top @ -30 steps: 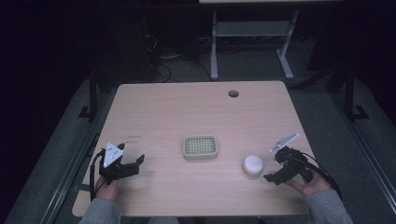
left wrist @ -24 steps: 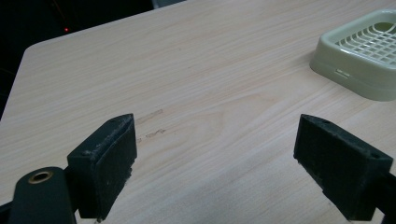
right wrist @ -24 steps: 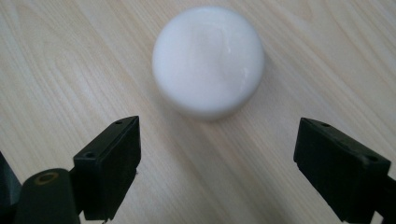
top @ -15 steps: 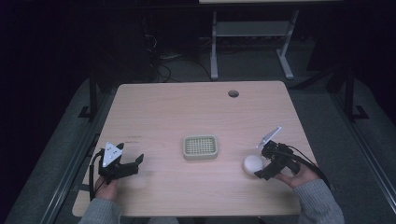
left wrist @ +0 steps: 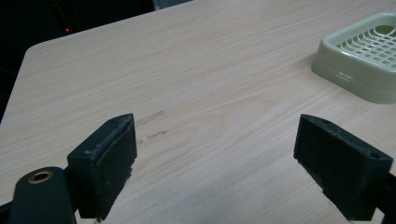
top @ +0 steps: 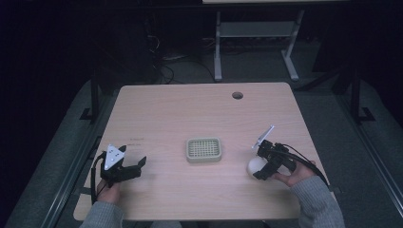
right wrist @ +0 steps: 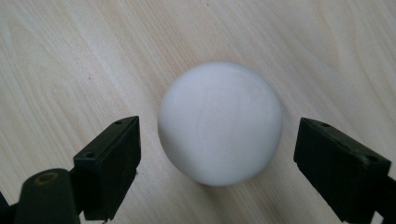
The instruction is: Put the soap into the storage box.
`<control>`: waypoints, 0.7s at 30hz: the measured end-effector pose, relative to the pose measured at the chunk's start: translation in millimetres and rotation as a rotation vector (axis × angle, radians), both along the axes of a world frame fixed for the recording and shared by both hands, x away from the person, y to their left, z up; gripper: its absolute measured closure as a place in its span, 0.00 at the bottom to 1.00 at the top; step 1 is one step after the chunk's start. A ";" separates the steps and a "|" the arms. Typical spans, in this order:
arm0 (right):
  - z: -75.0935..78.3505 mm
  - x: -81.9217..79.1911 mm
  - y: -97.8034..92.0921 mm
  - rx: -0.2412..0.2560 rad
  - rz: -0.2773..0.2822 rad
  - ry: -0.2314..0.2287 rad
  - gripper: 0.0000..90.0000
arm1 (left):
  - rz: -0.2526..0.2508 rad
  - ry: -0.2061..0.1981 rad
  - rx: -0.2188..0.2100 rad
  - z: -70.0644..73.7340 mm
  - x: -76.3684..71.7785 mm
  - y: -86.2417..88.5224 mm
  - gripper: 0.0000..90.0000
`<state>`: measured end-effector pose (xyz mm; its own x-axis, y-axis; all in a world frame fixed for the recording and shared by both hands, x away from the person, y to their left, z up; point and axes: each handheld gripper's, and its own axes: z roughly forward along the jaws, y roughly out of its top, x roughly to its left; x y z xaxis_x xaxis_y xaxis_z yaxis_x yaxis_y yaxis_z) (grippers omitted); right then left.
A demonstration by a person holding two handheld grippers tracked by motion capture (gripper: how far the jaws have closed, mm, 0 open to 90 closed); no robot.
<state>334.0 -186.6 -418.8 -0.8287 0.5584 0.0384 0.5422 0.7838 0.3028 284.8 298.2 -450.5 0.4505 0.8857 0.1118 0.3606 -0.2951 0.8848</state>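
In the high view, the white ball (top: 257, 166) lies at the lower right of the surface (top: 190, 114), touching or just beside the right gripper (top: 263, 165); the left gripper (top: 135, 166) is well apart. In the left gripper view, the jaws stand wide and empty, with the green tray (left wrist: 359, 60) at the upper right. In the right gripper view, the ball sits between wide jaws, not touched.

Tabletop (top: 190, 114): pale wood grain, rectangular with rounded corners, seen from above against a dark floor
Far edge: a small round hole (top: 237, 95) sits right of centre
Centre: a pale green tray (top: 204, 149) with a gridded top lies flat on the wood
Right of the tray: a white ball (top: 256, 165) rests on the surface, near but apart from the tray
Near left: faint dark marks (top: 134, 138) on the wood
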 end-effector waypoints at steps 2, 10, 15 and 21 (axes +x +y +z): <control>-0.9 1.8 2.5 -0.008 -0.002 0.007 0.16 | -0.001 0.000 0.002 0.1 0.0 -0.1 0.14; -8.7 8.7 9.4 -0.043 0.001 0.031 0.16 | -0.002 -0.006 -0.003 0.3 0.3 -0.1 0.14; -13.7 11.0 12.8 -0.067 0.005 0.042 0.16 | -0.002 -0.008 -0.003 0.6 0.2 0.2 0.14; -18.9 12.9 15.4 -0.080 0.011 0.049 0.16 | 0.000 -0.007 -0.007 0.9 0.0 0.4 0.14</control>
